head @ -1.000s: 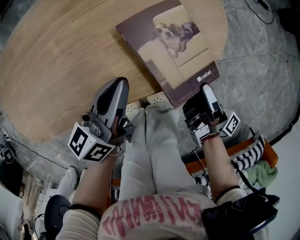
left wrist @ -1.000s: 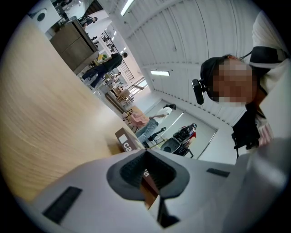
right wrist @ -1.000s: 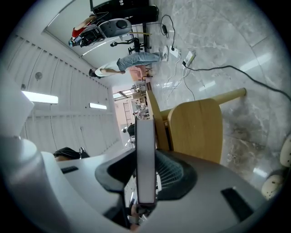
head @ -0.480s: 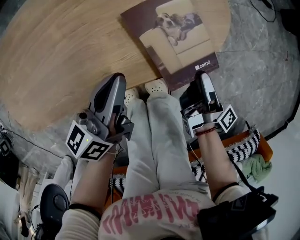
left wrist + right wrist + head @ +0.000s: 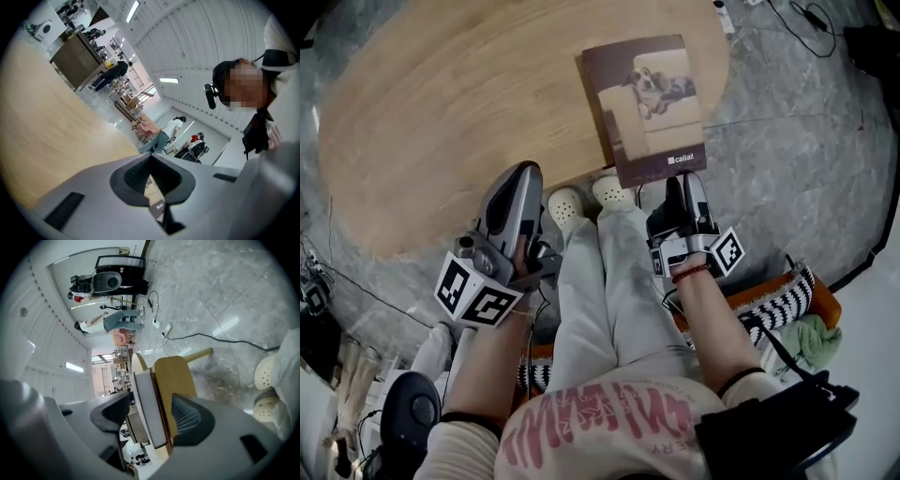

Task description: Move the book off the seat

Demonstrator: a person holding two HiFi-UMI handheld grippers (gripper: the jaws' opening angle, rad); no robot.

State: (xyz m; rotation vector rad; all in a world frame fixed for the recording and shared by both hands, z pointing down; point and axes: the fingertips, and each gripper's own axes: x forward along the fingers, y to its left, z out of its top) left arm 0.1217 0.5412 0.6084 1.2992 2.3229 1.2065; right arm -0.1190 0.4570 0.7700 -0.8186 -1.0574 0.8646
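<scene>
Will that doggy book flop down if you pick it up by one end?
Probably not. The book has its near end jutting past the edge of the table without drooping, so it looks stiff. Its cover looks smooth, so it may slide easily on the wood.

The person's legs point(image 5: 609, 281) hide most of the orange seat point(image 5: 827, 302), the wooden table point(image 5: 441, 122) runs off the head view's top edge, only a sliver of the book point(image 5: 158, 205) shows behind the left gripper point(image 5: 150, 158), and distant figures point(image 5: 166, 131) are too small to make out.
</scene>
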